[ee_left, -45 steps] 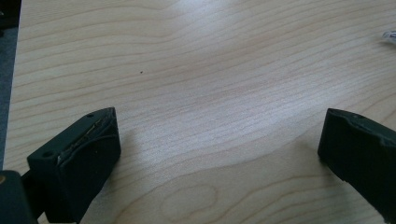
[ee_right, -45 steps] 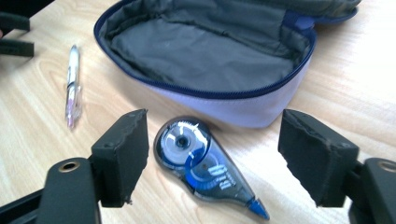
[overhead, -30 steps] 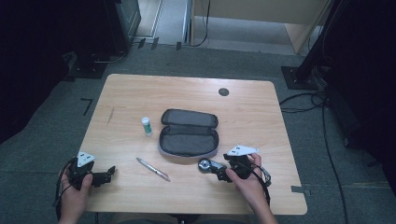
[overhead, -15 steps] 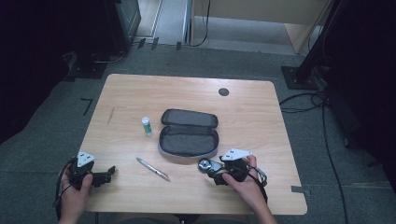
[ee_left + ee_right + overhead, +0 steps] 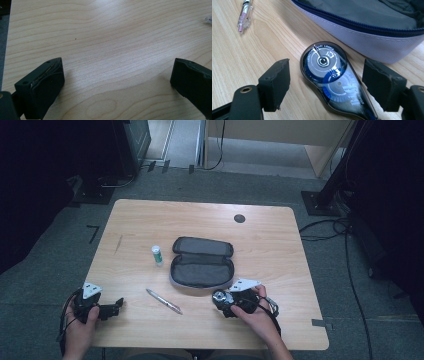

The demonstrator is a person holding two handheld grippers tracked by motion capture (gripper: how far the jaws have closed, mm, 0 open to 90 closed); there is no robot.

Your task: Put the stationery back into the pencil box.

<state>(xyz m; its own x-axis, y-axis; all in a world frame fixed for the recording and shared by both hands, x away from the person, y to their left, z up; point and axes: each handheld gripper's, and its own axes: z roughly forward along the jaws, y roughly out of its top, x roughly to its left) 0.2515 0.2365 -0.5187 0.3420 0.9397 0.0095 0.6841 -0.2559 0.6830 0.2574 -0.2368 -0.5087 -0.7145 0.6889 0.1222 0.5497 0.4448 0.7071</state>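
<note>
- While the person's right hand (image 5: pixel 252 312) is resting near the front edge of the table (image 5: pixel 280 235), toward its right corner, the right gripper (image 5: pixel 226 301) it is holding is pointing left along that edge, level with the tabletop.
- In the right gripper view, a correction tape dispenser (image 5: pixel 332 77) is lying flat on the wood between the two black jaws, with a gap showing on each side, so the pads are not pressing on it and the claw is standing released around it.
- Those jaws have just been closing a little, with the dispenser between them.
- The dispenser is sitting just in front of the open grey pencil case (image 5: pixel 202 262), close to its pale zipped wall (image 5: pixel 372 42) but apart from it, near the middle of the table's front half.
- A pen (image 5: pixel 164 301) is lying at a slant on the wood to the left of the dispenser, near the front edge.
- A small white glue stick (image 5: pixel 157 255) is standing upright just beside the case's left end.
- The left hand (image 5: pixel 80 330) is holding the left gripper (image 5: pixel 116 308) at the front left corner of the table, and its jaws are standing wide apart over bare wood, released and gripping nothing.
- A dark round cap (image 5: pixel 239 218) is sitting near the far edge, toward the right.
</note>
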